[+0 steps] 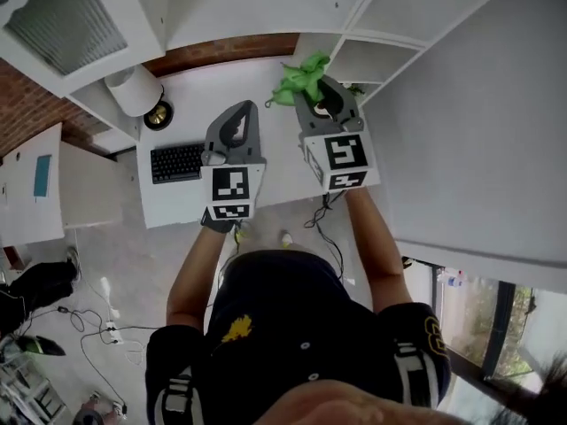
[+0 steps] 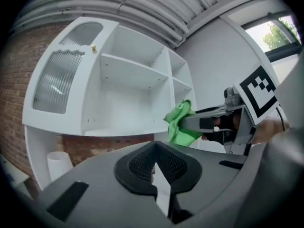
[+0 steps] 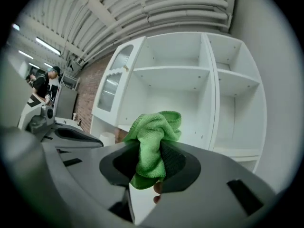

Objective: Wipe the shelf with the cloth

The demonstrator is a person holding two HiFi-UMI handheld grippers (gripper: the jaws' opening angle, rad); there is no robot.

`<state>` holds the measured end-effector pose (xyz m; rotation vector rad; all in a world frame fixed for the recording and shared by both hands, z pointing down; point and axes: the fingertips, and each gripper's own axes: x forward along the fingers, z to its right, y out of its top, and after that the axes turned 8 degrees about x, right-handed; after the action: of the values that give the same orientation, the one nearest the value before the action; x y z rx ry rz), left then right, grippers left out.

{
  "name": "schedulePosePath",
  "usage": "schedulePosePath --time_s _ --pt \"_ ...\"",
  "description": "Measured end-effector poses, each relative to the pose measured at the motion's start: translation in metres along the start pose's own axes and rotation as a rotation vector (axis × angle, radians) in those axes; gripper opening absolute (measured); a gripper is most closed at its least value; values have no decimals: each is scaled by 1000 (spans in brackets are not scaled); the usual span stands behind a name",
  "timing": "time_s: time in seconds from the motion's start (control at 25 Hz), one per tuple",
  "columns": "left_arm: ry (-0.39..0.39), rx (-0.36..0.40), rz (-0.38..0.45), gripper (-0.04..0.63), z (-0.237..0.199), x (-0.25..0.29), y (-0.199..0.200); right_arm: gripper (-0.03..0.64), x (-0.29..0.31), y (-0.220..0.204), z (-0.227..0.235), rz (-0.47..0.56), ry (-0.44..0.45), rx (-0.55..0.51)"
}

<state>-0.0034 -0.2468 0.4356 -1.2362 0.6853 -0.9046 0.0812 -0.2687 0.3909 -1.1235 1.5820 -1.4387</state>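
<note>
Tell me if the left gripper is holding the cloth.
No, the left gripper has its jaws together on nothing; the cloth is pinched by the right gripper.

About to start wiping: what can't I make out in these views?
- Bright green microfibre cloth: clamped middle hidden by the right gripper pads, right gripper view.
- White shelf unit: upper part cut off by head view's top edge.
- Cloth-to-shelf contact: cloth hides it, head view.
- Dust on shelves: too small, every view.

Shelf compartments (image 3: 175, 96) stand open ahead, split by upright dividers (image 3: 214, 94).
</note>
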Motion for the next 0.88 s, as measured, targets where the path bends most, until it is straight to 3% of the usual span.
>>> schedulePosePath --time_s 0.16,0.32,0.48,0.72,0.88 --pt "111 7 -22 9 26 -27 -7 94 -35 -34 -15 -9 99 54" --pt "184 89 -33 9 58 -40 -2 94 -68 -55 -15 -13 166 89" --pt "267 58 -75 9 67 -81 -16 94 -96 -72 -40 -4 221 162" --pt "316 59 -85 9 63 -138 -22 94 -131 -83 -74 -10 231 210" --pt "305 70 -82 9 54 -174 -26 94 -146 -75 -106 3 206 205"
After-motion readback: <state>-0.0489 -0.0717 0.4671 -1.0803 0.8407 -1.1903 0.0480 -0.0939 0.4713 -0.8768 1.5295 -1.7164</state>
